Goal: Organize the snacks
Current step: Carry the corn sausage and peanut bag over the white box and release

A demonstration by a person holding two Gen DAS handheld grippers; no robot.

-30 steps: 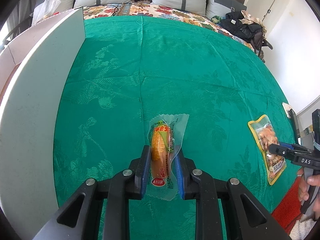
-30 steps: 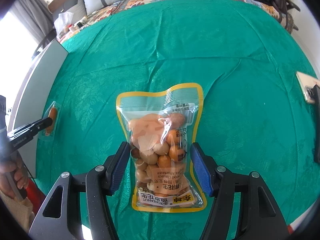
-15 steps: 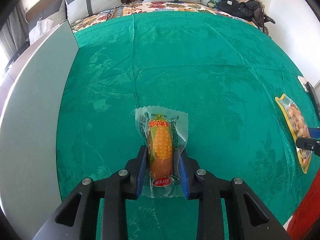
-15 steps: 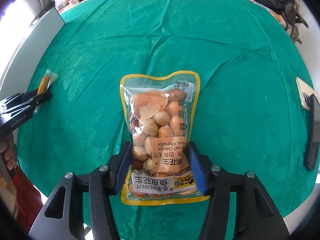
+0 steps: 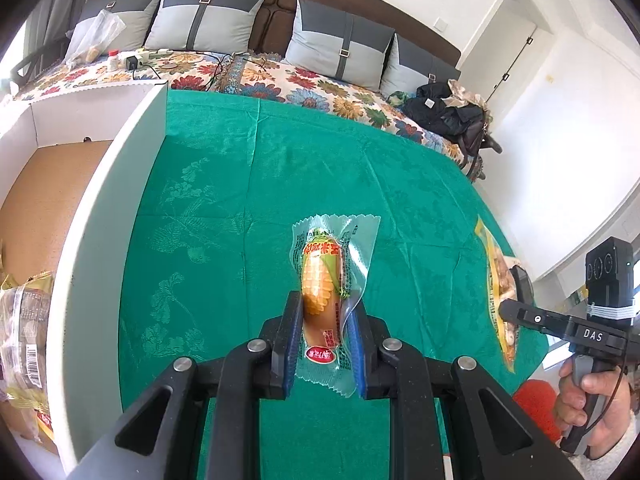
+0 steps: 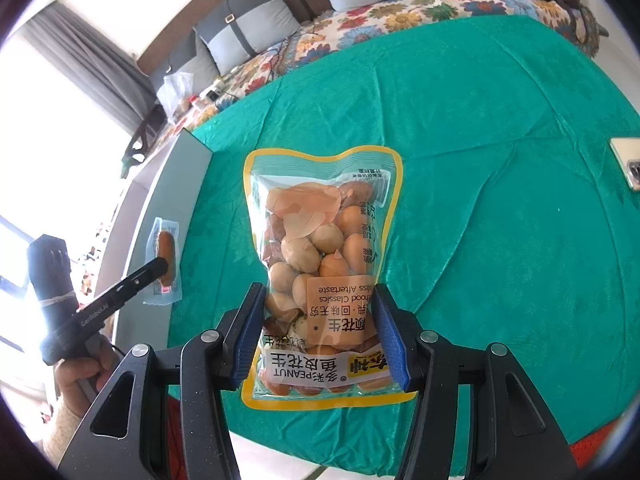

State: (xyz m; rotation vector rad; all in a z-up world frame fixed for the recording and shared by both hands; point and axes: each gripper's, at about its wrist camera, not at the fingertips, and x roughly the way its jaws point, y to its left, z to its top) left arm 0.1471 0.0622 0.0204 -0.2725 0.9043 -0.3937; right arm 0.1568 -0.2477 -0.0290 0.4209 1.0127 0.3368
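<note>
A clear packet with a corn-printed sausage (image 5: pixel 322 276) hangs above the green tablecloth (image 5: pixel 280 168). My left gripper (image 5: pixel 326 300) grips its lower half, and the jaws are still closing on it. A yellow-rimmed clear bag of peanuts (image 6: pixel 320 240) is lifted too, its lower part clamped between the blue pads of my right gripper (image 6: pixel 318 290). In the right wrist view the left gripper (image 6: pixel 158 266) and the sausage packet (image 6: pixel 166 244) show at far left. At the right of the left wrist view are the right gripper (image 5: pixel 506 308) and the peanut bag (image 5: pixel 494 272), edge-on.
A white-walled cardboard box (image 5: pixel 104 208) stands along the table's left side, with a wrapped snack pack (image 5: pixel 24 320) inside. A phone (image 6: pixel 628 164) lies at the right table edge. A sofa with a floral cover (image 5: pixel 320 88) runs behind. A hand (image 5: pixel 592 404) holds the right gripper.
Both grippers have risen and tipped up, lifting the sausage packet and the peanut bag off the cloth. The right jaws went from open around the bag to closed on it.
</note>
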